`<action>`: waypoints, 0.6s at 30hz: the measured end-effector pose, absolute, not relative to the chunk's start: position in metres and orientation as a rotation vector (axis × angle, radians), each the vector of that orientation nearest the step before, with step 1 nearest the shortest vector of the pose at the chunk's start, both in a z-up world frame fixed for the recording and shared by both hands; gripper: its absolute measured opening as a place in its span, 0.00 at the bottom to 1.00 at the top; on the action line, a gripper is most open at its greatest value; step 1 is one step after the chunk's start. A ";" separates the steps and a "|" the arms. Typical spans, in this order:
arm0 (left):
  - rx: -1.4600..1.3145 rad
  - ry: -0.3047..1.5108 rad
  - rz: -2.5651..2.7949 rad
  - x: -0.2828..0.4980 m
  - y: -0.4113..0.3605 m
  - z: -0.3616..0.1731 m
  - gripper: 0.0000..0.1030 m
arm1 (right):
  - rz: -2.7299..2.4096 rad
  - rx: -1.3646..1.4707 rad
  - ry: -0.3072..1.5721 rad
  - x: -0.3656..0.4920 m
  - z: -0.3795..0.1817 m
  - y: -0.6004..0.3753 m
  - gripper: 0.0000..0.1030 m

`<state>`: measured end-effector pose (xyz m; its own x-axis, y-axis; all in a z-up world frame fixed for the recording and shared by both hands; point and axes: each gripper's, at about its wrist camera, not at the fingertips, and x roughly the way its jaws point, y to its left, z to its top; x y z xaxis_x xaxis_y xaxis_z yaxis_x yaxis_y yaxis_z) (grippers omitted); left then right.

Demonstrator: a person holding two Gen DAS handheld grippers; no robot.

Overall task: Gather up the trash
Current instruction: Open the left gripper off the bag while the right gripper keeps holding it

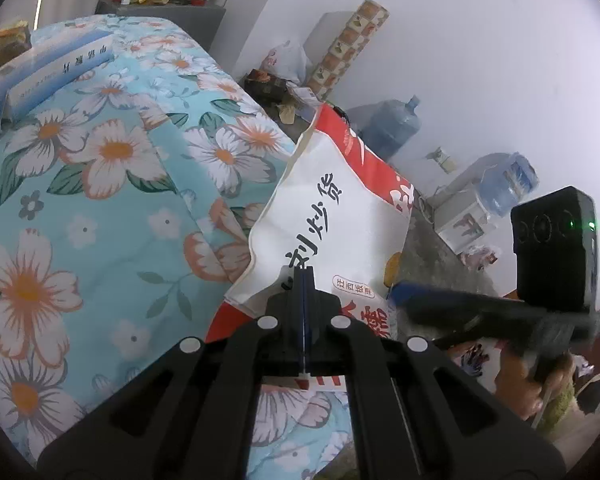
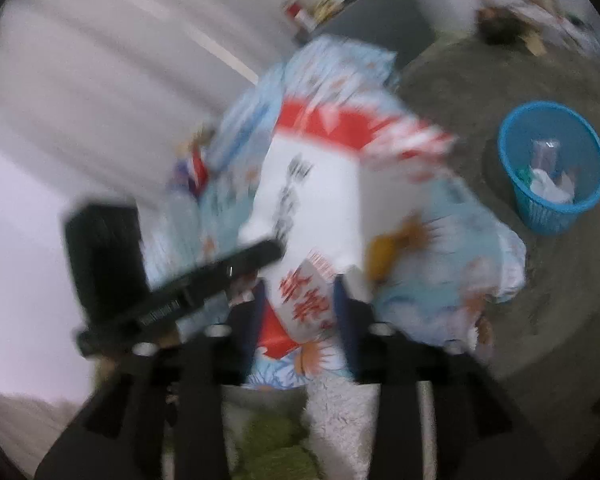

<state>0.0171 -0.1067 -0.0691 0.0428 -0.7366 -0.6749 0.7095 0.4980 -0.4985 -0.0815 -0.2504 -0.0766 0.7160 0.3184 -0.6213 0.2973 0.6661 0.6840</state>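
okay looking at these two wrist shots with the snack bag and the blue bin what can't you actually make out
- Right wrist view: motion blur smears the snack bag, so its print is unreadable.
- Right gripper: blurred; jaws look apart around the bag's lower end, but contact is uncertain.
- Blue bin: contents too small and soft to identify.
- Left wrist view: the left gripper covers the bag's lower edge.

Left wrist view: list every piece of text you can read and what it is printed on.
"刘炒货" on the white and red snack bag, pinched by the left gripper.
Red characters near the bag's lower edge: partly hidden, unreadable.
Dark characters on the long blue box: upside down, too small to read.
Right wrist view: blurred, nothing readable.
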 end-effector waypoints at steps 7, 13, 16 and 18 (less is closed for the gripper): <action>-0.042 1.060 -1.109 0.019 -0.106 -0.070 0.00 | -0.034 1.096 0.800 -0.095 -0.108 -0.272 0.42; -0.056 1.070 -1.114 0.021 -0.103 -0.071 0.00 | -0.024 1.123 0.781 -0.083 -0.114 -0.273 0.42; -0.083 1.083 -1.122 0.024 -0.100 -0.073 0.00 | -0.014 1.156 0.754 -0.083 -0.113 -0.271 0.38; -0.095 1.089 -1.122 0.026 -0.099 -0.074 0.00 | 0.007 1.169 0.725 -0.082 -0.110 -0.270 0.36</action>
<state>0.0259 -0.0989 -0.0744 0.0081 -0.7583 -0.6518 0.6739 0.4857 -0.5567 -0.0821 -0.2704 -0.1099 0.7759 0.3657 -0.5140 0.3563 0.4183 0.8355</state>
